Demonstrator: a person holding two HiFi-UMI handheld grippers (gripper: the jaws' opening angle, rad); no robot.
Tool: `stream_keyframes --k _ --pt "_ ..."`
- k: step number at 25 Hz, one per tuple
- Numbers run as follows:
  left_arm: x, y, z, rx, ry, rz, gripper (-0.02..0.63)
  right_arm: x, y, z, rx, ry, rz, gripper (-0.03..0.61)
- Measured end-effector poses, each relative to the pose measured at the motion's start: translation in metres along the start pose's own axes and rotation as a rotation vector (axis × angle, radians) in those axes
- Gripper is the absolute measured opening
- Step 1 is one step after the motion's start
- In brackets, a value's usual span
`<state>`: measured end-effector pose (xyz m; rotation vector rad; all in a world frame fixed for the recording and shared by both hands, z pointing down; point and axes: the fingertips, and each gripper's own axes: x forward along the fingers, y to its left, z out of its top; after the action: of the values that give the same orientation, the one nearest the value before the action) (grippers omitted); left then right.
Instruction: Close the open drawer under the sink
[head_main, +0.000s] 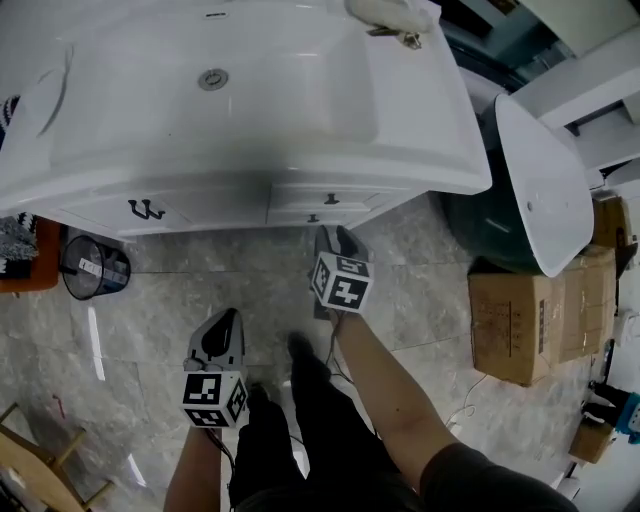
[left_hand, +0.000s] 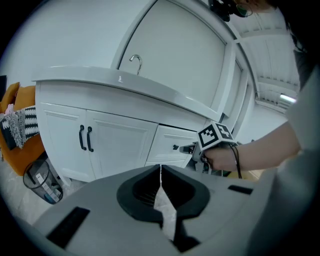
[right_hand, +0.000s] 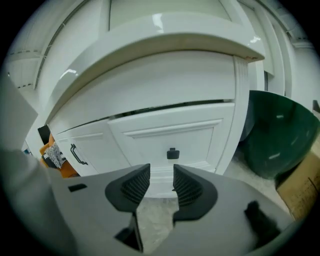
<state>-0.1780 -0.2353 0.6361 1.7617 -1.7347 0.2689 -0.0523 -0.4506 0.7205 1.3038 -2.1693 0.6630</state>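
Right gripper view shows panelled drawer (right_hand: 150, 142) (square knob (right_hand: 172, 153)).

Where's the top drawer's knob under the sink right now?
In the right gripper view, the drawer knob is at centre, just above the open right hand-held gripper, on the drawer front to the right of the cabinet doors.

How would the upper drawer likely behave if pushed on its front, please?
The drawer looks stiff, with a flat panelled front, so it should probably slide in without flexing. Pushing near its central knob likely avoids skewing.
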Motion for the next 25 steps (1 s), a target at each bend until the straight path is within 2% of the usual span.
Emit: stream_keyframes --k 6,10,16,21,25 --pt "-0.048 -0.012 0.02 0.055 -0.042 -0.07 0.019 -0.087 0.027 -0.005 0.034 -0.037 0.0 0.149" --pt "-0.102 -0.03 0.022 0.078 -0.046 -0.118 0.018 -0.165 0.048 -0.017 0.061 -0.064 0.029 0.149" --pt "-0.164 -0.056 0.04 0.094 -0.085 -0.167 0.018 -0.257 0.066 -0.007 0.098 -0.125 0.061 0.103" --pt "-0.193 -0.075 0.048 0.102 -0.12 -0.176 0.018 -0.306 0.074 0.001 0.117 -0.165 0.088 0.08" --pt "-0.216 -0.093 0.052 0.103 -0.154 -0.169 0.018 -0.34 0.084 0.004 0.08 -0.197 0.137 0.062"
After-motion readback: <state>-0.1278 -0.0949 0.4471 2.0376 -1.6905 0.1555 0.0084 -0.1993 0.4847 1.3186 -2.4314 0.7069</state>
